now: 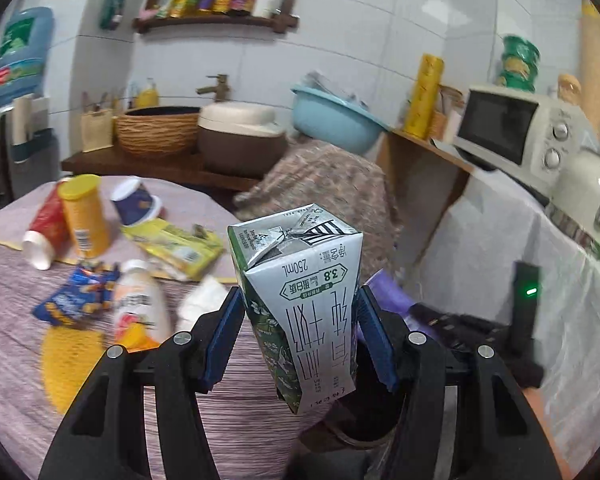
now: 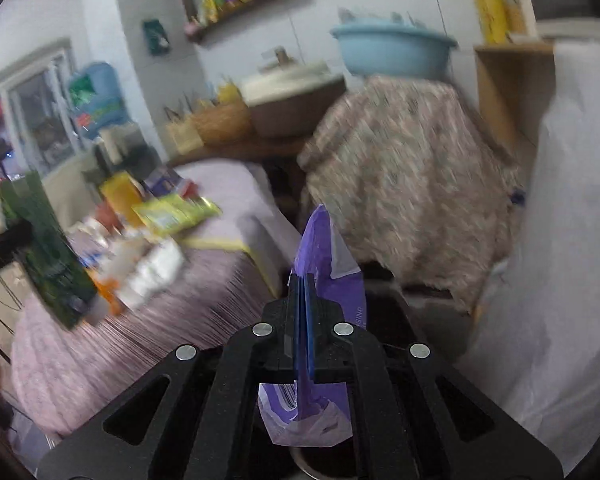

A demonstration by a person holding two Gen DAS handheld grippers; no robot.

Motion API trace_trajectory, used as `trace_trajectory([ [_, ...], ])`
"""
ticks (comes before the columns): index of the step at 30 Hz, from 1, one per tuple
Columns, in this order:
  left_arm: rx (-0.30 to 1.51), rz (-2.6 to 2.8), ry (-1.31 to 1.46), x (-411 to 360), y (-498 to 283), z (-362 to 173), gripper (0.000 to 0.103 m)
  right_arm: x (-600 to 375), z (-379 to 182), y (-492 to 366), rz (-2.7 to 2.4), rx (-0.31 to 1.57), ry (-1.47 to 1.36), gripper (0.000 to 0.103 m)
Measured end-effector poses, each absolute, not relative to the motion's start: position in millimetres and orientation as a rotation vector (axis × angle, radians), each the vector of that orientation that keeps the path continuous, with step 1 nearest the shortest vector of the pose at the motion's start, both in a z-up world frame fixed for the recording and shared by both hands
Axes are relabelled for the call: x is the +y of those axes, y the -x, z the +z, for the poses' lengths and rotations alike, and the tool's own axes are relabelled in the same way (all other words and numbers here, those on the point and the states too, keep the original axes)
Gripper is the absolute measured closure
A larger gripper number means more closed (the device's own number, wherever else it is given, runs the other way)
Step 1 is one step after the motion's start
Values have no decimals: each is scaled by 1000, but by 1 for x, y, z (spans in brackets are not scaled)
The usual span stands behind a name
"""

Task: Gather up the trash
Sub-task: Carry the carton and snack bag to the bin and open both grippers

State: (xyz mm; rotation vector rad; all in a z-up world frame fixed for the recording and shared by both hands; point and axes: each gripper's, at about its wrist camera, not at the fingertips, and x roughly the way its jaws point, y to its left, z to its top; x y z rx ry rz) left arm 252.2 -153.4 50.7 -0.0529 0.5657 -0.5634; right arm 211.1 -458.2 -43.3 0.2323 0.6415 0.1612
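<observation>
Clamped between the blue pads of the left gripper [image 1: 298,332], a 250 ml milk carton [image 1: 300,304] stands nearly upright with its folded top pointing away — the grip takes it across its narrow sides, low on the body, which keeps it from twisting. Just below and behind it lies the dark mouth of a bin [image 1: 364,420], so the carton looks to be on its way there. The right gripper [image 2: 300,320] has its fingers closed flat on a purple wrapper [image 2: 324,280], a thin sheet that only a full pinch would hold; it too hangs over a dark bin opening [image 2: 328,460].

Further left, more trash waits on the striped tablecloth [image 1: 12,320]: a white bottle [image 1: 138,304], a blue snack packet [image 1: 76,300], a yellow canister [image 1: 84,216], a paper cup [image 1: 134,202] and a yellow-green packet [image 1: 176,244]. The table edge falls close beside the bin — open room lies between it and the white-draped counter [image 1: 500,264] on the right.
</observation>
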Motion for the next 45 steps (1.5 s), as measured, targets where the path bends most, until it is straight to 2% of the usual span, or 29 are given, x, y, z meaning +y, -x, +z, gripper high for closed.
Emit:
trace_trajectory([
  [7,681,-622,4,-210,-258,1,46,-468,-155,-245,83,885,-246,100],
  [13,752,-624,-22,-238,-267,-35,46,-476,-204,-265,57,1002,-288,98],
  [15,766,-616,-35,-243,-271,-45,46,-476,-210,-267,28,1006,-268,89],
  [17,787,-612,-38,-250,-276,-53,46,-478,-208,-264,-22,984,-250,45],
  [18,799,-611,-39,-252,-278,-57,46,-478,-206,-259,-31,965,-251,44],
  [24,838,-609,-85,-273,-288,-74,46,-489,-178,-217,-94,877,-217,43],
  [27,885,-624,-105,-292,-296,-88,46,-490,-170,-196,-137,850,-205,35],
  [36,1027,-613,-260,-342,-311,-159,46,-497,-144,-114,-188,742,-244,35],
  [43,1082,-608,-337,-359,-314,-199,46,-497,-122,-85,-196,694,-243,34],
  [45,1109,-598,-350,-364,-316,-208,46,-489,-115,-79,-176,673,-225,26],
])
